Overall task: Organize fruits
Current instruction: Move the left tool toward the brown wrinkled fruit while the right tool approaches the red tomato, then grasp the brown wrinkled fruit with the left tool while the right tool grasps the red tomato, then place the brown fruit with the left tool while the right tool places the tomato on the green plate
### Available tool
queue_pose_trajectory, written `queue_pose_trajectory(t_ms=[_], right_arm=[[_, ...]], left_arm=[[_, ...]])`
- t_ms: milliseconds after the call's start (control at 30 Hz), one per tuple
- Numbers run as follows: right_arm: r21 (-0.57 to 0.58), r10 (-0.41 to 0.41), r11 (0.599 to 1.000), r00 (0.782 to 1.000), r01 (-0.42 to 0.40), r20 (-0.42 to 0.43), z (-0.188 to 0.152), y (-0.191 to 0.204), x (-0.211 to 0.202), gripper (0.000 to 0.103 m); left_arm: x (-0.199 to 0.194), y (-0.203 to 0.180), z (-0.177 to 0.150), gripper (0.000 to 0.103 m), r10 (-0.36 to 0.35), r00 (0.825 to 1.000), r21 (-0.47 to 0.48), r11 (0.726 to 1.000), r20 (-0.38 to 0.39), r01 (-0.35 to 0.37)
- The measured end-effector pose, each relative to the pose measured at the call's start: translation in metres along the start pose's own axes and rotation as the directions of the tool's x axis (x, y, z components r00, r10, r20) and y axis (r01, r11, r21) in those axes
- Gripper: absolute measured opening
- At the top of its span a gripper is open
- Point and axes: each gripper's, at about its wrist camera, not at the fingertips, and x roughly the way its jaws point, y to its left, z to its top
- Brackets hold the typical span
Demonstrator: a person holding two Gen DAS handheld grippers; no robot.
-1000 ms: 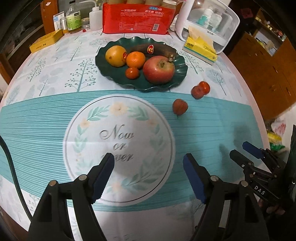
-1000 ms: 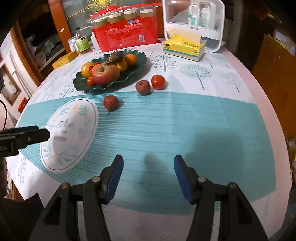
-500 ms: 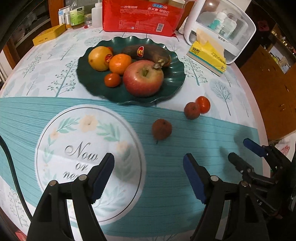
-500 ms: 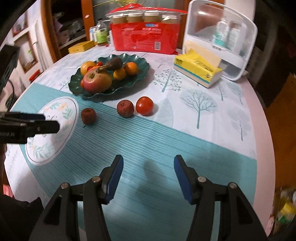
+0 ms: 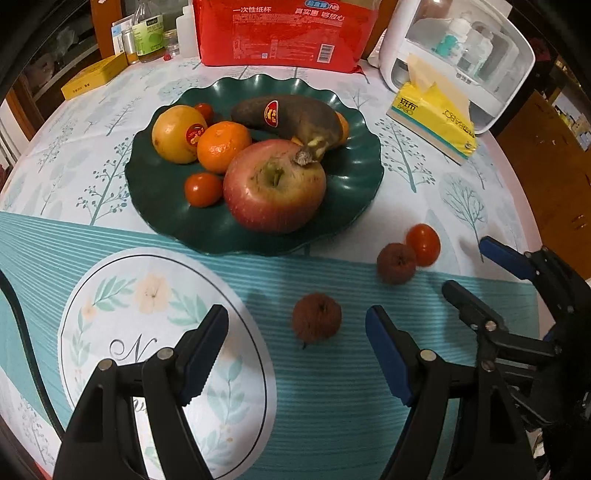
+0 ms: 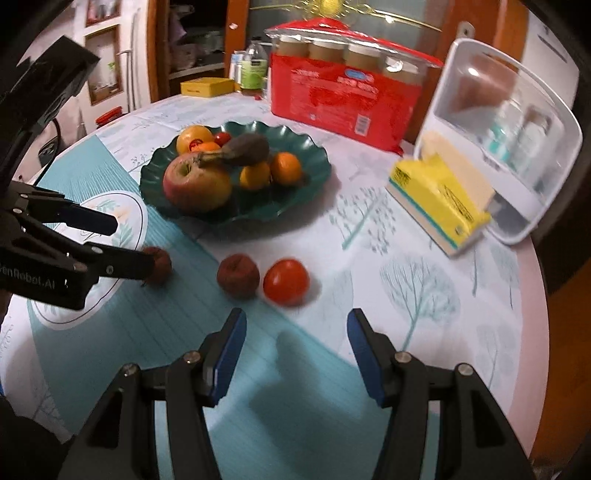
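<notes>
Left gripper, jaws spread and empty, frames the wrinkled brown fruit at lower centre for pickup; right gripper, likewise spread, lines up below the tomato.

red pack: "一次性纸杯" | yellow tissue pack: "BABO" | left claw: "enRobot.AI" | tablecloth: "N"

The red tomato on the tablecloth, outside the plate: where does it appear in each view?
Left wrist view: red tomato right of centre, beside a brown wrinkled fruit.
Right wrist view: it is at centre, right of that fruit.
Shared landmark: green plate.
</notes>
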Motion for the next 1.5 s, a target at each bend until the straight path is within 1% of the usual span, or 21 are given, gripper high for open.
queue_pose_trajectory(t_ms=[100, 267, 400, 467, 533, 667, 733, 767, 833, 933, 1000, 1233, 1500], right_arm=[[-0.025, 0.001, 1.0, 1.0, -0.001, 0.015, 0.002, -0.001, 0.011, 0.057], [-0.035, 0.006, 0.999, 1.0, -0.005, 0.007, 0.003, -0.005, 0.025, 0.057], [-0.026, 0.035, 0.999, 0.999, -0.035, 0.015, 0.005, -0.008, 0.03, 0.057], [-0.027, 0.053, 0.998, 0.999, -0.052, 0.006, 0.005, -0.007, 0.034, 0.057], [-0.026, 0.068, 0.997, 0.998, -0.068, 0.0, 0.006, -0.007, 0.038, 0.057], [-0.013, 0.104, 0.995, 0.995, -0.104, 0.002, 0.006, -0.006, 0.043, 0.055], [-0.01, 0.111, 0.994, 0.994, -0.111, -0.003, 0.007, -0.005, 0.046, 0.053], [-0.008, 0.113, 0.994, 0.994, -0.113, -0.003, 0.007, -0.005, 0.047, 0.051], [0.007, 0.118, 0.993, 0.993, -0.118, 0.002, 0.007, -0.006, 0.048, 0.048], [0.042, 0.13, 0.991, 0.991, -0.13, -0.002, 0.009, -0.009, 0.051, 0.039], [0.063, 0.136, 0.989, 0.991, -0.136, 0.001, 0.01, -0.01, 0.051, 0.035], [0.089, 0.136, 0.987, 0.991, -0.135, -0.008, 0.011, -0.01, 0.049, 0.035], [0.147, 0.123, 0.982, 0.992, -0.122, 0.001, 0.016, -0.006, 0.037, 0.035]], left_arm=[[0.006, -0.001, 0.003, 0.075, -0.001, 1.0, -0.005, 1.0, -0.011, 0.001], [0.014, -0.004, 0.004, 0.071, -0.014, 0.999, -0.011, 1.0, -0.036, 0.014], [0.022, -0.006, 0.004, 0.066, -0.018, 0.998, -0.021, 1.0, -0.056, 0.017], [0.025, -0.007, 0.004, 0.065, -0.017, 0.998, -0.028, 0.999, -0.064, 0.016], [0.027, -0.007, 0.004, 0.058, -0.019, 0.998, -0.032, 0.999, -0.067, 0.017], [0.032, -0.01, 0.005, 0.054, -0.025, 0.997, -0.033, 0.999, -0.076, 0.023], [0.033, -0.011, 0.006, 0.047, -0.025, 0.997, -0.03, 0.999, -0.073, 0.023], [0.034, -0.011, 0.007, 0.046, -0.028, 0.997, -0.033, 0.999, -0.071, 0.026], [0.035, -0.01, 0.009, 0.038, -0.031, 0.997, -0.035, 0.999, -0.069, 0.028], [0.034, -0.009, 0.009, 0.03, -0.045, 0.996, -0.031, 0.999, -0.074, 0.043], [0.034, -0.01, 0.009, 0.03, -0.051, 0.996, -0.025, 0.998, -0.076, 0.05], [0.028, -0.008, 0.008, 0.029, -0.066, 0.995, -0.016, 0.998, -0.071, 0.065], [0.01, 0.018, 0.003, 0.029, -0.058, 0.997, -0.033, 0.998, -0.052, 0.056]])
